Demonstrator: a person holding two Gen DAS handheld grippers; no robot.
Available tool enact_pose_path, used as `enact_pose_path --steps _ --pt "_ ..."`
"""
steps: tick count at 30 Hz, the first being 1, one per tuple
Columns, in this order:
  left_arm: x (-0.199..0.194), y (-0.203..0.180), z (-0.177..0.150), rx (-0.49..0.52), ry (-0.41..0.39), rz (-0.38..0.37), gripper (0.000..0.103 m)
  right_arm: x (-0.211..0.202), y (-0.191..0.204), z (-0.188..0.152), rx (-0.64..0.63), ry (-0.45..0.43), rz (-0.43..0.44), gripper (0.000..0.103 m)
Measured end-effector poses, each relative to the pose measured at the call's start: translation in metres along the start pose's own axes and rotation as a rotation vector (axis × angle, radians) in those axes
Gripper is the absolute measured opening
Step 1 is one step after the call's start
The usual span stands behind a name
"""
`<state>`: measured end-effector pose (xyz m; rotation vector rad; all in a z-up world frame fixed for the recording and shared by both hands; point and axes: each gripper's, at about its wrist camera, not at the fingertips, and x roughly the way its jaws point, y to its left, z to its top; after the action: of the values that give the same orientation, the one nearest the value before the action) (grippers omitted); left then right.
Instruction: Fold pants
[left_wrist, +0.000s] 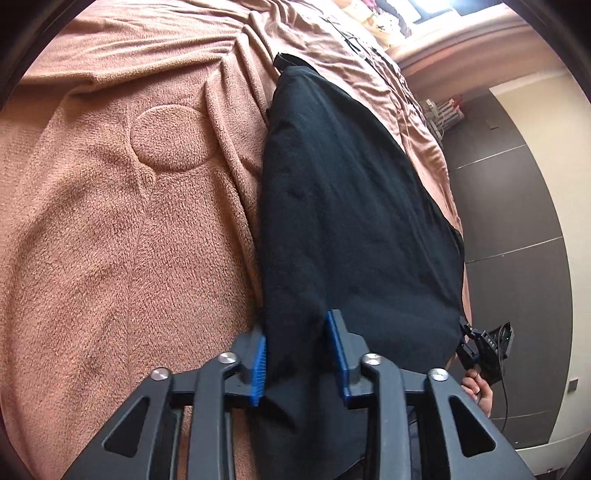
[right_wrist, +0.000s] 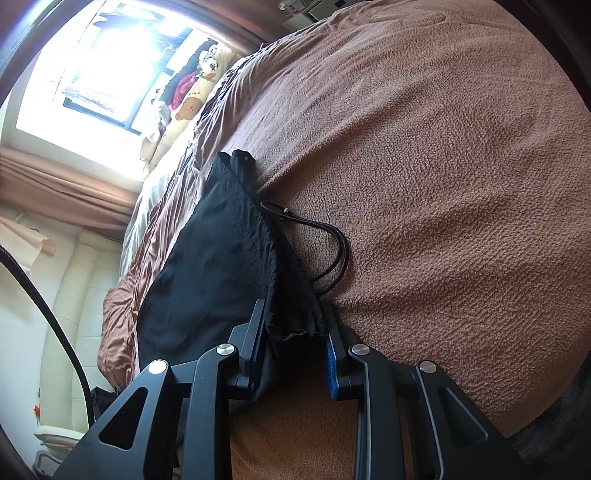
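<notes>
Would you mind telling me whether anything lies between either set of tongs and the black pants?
Nothing visible does. The left tongs and the right tongs each have the pants fabric between their fingers already. A drawstring lies loose on the blanket, beside the right tongs, not blocking them.

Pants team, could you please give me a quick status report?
Both hand-held grippers, left and right, open around black pants edges. Pants flat on brown blanket. Drawstring loose alongside.

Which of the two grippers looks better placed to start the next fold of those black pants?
Probably the right gripper: its fingers straddle the bunched edge of the pants by the drawstring. The left gripper also has cloth between open fingers, but flatter cloth. A close call.
</notes>
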<state>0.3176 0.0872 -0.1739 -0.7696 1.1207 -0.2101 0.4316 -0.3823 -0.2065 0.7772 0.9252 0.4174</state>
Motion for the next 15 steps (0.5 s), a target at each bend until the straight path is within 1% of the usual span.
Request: enact_pose_path --steps 1,3,5,8,11,15 --pt "-0.003 0.0 -0.001 -0.002 -0.004 -0.001 0.009 0.0 0.0 0.0 0.001 0.0 0.001 0.023" --pt "-0.01 0.0 -0.001 -0.011 -0.024 -0.006 0.005 -0.001 0.002 0.002 0.0 0.003 0.001 0.023" --pt "-0.016 -0.004 -0.001 -0.002 -0.041 0.014 0.004 -0.001 0.005 0.003 -0.004 0.001 0.0 0.022" --pt "-0.028 -0.013 -0.002 0.04 -0.073 0.032 0.003 -0.003 0.01 0.004 -0.01 -0.002 -0.007 0.021" --pt "-0.042 -0.013 0.001 0.034 -0.097 0.027 0.003 -0.003 0.012 0.004 -0.001 0.0 0.0 0.02" --pt "-0.057 -0.006 0.002 0.041 -0.12 0.047 0.003 0.001 0.021 -0.002 -0.013 0.015 0.002 0.02"
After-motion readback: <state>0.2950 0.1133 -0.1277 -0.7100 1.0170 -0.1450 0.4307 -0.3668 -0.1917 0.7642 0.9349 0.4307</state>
